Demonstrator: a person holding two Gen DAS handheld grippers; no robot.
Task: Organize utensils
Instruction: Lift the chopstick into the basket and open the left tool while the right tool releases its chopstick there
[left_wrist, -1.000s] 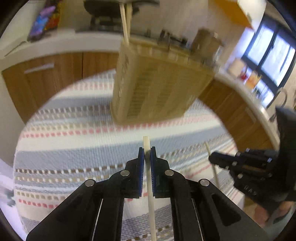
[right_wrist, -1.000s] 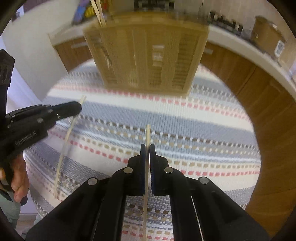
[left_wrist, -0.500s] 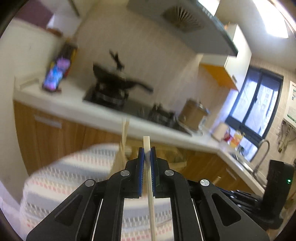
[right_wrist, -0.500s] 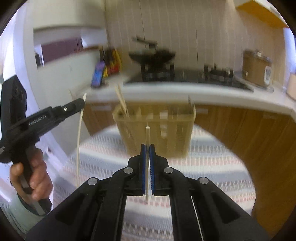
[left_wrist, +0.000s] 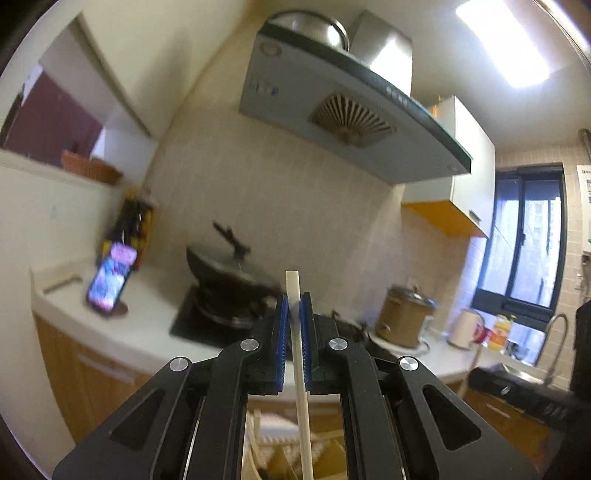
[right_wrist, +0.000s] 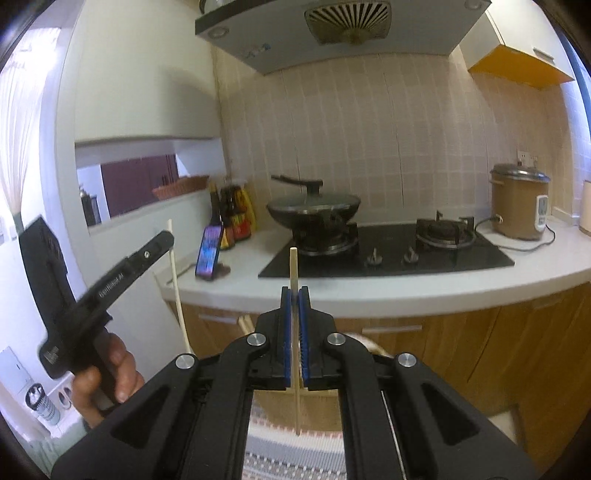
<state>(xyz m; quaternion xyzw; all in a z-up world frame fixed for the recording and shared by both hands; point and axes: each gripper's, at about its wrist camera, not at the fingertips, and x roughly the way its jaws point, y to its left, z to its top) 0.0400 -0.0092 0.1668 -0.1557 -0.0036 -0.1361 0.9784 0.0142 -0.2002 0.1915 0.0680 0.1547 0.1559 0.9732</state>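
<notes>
From my left wrist view, the wok (left_wrist: 229, 269) and phone (left_wrist: 110, 280) on the worktop (left_wrist: 147, 325) are smeared by motion. The chopstick (left_wrist: 301, 387) runs off the frame at 6 o'clock, and the wooden caddy (left_wrist: 280, 454) beneath is mostly hidden behind my left tongs (left_wrist: 294, 314). The right tongs (left_wrist: 517, 391) at 4 o'clock are dark and cut off.

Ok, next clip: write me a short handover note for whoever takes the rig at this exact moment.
Left gripper: shut on a pale chopstick, held upright.
Right gripper: shut on a thinner chopstick, also upright.
Both are raised, facing the stove counter. The wooden utensil holder sits below on the striped cloth, partly hidden by the fingers.
Done: both chopsticks picked up.
Left: drop each into a holder compartment, likely the one with sticks already inside.
</notes>
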